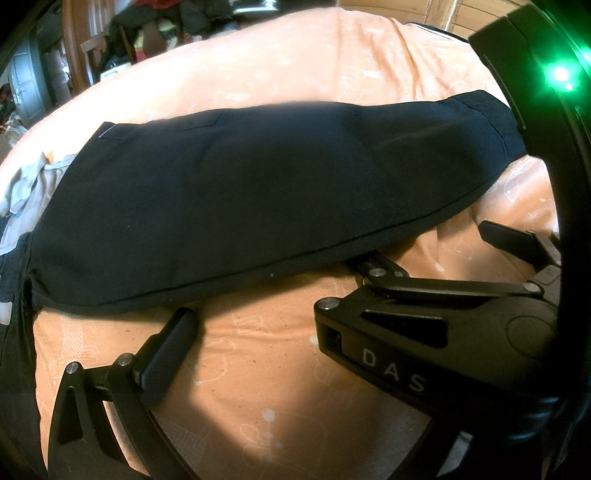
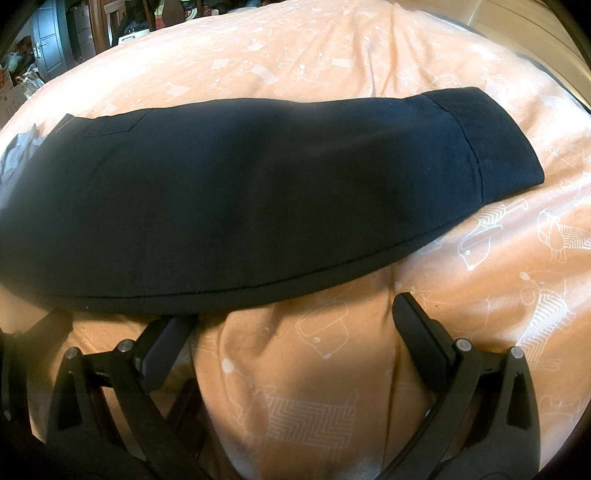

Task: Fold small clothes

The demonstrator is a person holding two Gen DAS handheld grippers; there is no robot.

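Observation:
A dark navy folded garment (image 1: 258,199) (image 2: 240,195) lies flat across the orange bed sheet (image 1: 266,369) (image 2: 314,369), its hemmed end to the right. My left gripper (image 1: 291,328) hovers just in front of the garment's near edge. Only its left finger (image 1: 170,347) shows, set wide, and the right gripper's body hides the other. My right gripper (image 2: 291,325) (image 1: 428,247) is open and holds nothing. Its left fingertip (image 2: 173,332) touches the garment's near edge, and its right finger (image 2: 417,332) rests over bare sheet.
A grey cloth (image 1: 26,188) (image 2: 18,147) lies at the garment's left end. The sheet carries white animal prints and bulges in soft folds. Beyond the bed at the far left are a grey door (image 2: 48,40) and cluttered furniture (image 1: 155,33).

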